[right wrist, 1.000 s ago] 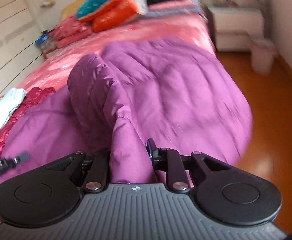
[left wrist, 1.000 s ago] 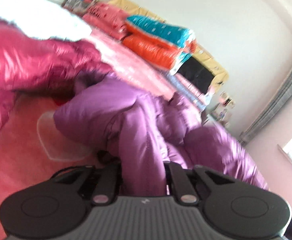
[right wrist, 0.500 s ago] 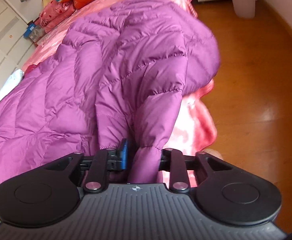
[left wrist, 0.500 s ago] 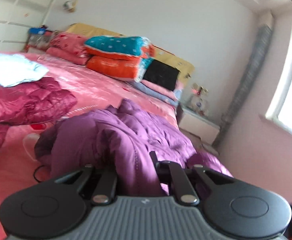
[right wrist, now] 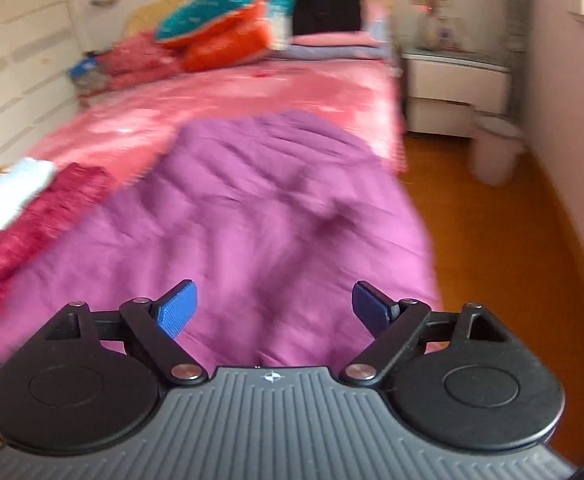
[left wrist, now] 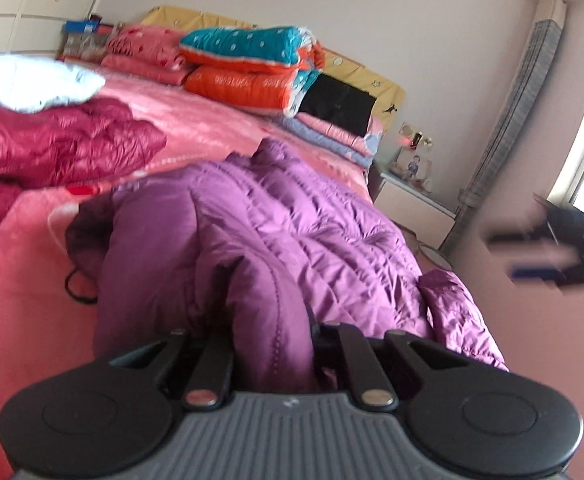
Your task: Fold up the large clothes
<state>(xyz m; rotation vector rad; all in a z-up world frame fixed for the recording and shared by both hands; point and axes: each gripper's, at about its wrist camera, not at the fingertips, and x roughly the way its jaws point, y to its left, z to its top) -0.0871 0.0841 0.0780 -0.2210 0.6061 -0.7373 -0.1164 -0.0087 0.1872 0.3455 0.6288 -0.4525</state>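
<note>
A purple quilted down coat (left wrist: 284, 240) lies bunched on the pink bed (left wrist: 24, 312). My left gripper (left wrist: 272, 344) is shut on a fold of the coat, and the fabric hides its fingertips. In the right wrist view the coat (right wrist: 252, 208) spreads flat below my right gripper (right wrist: 274, 308), whose jaws are opening wide with nothing between the blue pads (right wrist: 178, 310). That right gripper (left wrist: 548, 252) also shows blurred at the right edge of the left wrist view, above the coat's near corner.
A dark red down coat (left wrist: 56, 144) with a white garment (left wrist: 32, 80) on it lies left of the purple one. Folded quilts (left wrist: 248, 60) are stacked by the headboard. A white nightstand (right wrist: 456, 88) and bin (right wrist: 496, 148) stand on the wooden floor (right wrist: 504, 264) right of the bed.
My right gripper let go of the purple fold it was pinching, spread its jaws wide and rose above the coat. My left gripper kept its grip while shifting sideways and rolling.
</note>
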